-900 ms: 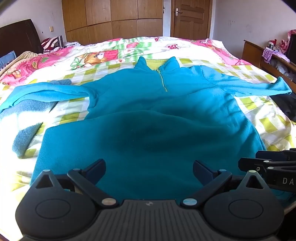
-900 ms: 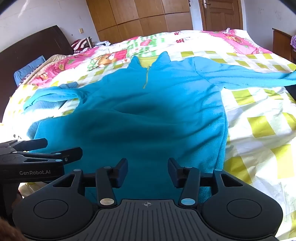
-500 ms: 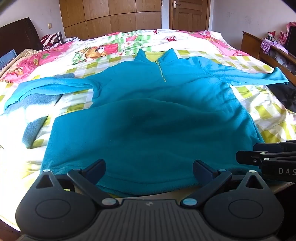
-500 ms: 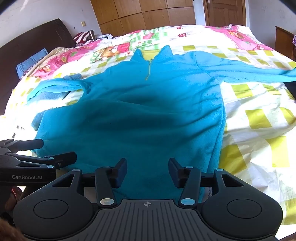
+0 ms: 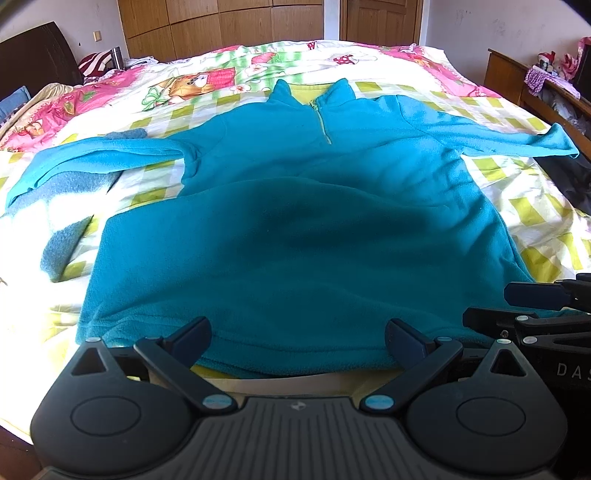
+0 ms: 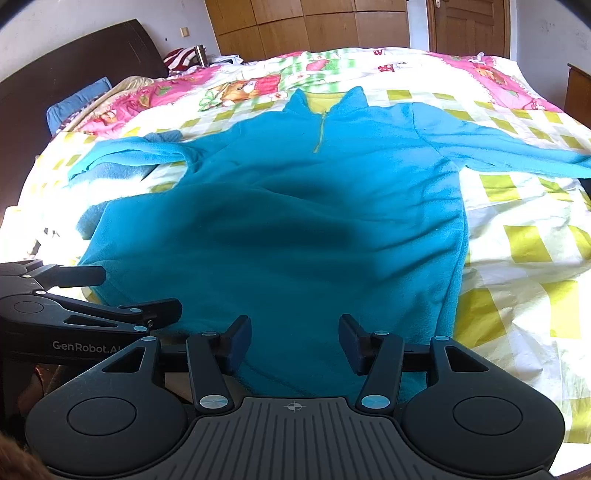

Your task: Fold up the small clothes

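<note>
"GenRobot.AI" lettering [image 6: 86, 347] on left hand-held gripper [image 5: 298, 338]; "DAS" visible on right hand-held gripper [image 6: 295, 339].

A bedroom in a private home: a wide bed [image 5: 480, 96] fills the room, spread with a yellow-checked and pink cartoon-print quilt [image 6: 258, 85], its dark wooden headboard [image 6: 74, 66] against a white wall. Wooden wardrobes [image 5: 221, 26] and a panelled wooden door [image 6: 469, 26] line the far wall. A wooden dresser [image 5: 524, 85] cluttered with small belongings stands beside the bed, sunlight falling across the covers.
</note>
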The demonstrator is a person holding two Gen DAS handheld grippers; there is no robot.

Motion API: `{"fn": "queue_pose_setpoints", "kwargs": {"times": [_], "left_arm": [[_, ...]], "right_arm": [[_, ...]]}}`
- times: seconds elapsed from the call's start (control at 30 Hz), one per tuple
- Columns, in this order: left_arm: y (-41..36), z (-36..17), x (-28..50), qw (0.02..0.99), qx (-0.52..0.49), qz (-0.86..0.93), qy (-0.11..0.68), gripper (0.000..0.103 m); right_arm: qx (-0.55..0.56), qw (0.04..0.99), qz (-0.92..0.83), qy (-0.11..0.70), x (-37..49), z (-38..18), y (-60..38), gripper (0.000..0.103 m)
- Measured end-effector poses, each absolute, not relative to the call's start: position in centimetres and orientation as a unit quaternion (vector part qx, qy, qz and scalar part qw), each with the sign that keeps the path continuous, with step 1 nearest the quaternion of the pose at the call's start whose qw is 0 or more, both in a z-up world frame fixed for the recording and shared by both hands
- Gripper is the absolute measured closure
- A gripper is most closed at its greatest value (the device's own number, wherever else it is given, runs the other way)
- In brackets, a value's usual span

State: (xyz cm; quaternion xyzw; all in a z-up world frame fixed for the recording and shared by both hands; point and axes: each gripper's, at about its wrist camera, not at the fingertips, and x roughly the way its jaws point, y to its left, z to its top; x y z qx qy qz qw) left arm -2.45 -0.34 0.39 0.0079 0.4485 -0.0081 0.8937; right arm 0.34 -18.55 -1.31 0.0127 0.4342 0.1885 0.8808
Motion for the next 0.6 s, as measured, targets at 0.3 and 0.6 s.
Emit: {"fn": "queue_pose_setpoints", "kwargs": {"times": [0.3, 0.6], "left_arm": [[-0.22, 0.19, -2.31, 0.89, 0.006, -0.006, 0.455, 0.0], [-0.42, 0.23, -2.13, 0.889, 0.009, -0.004, 0.459, 0.0]], "right_arm": [[0.011, 0.875, 0.186, 0.446, 0.4, -1.76, -18.33, 0.051], [0.012, 0.874, 0.185, 0.449, 0.27, -2.0, -18.39, 0.05]]}}
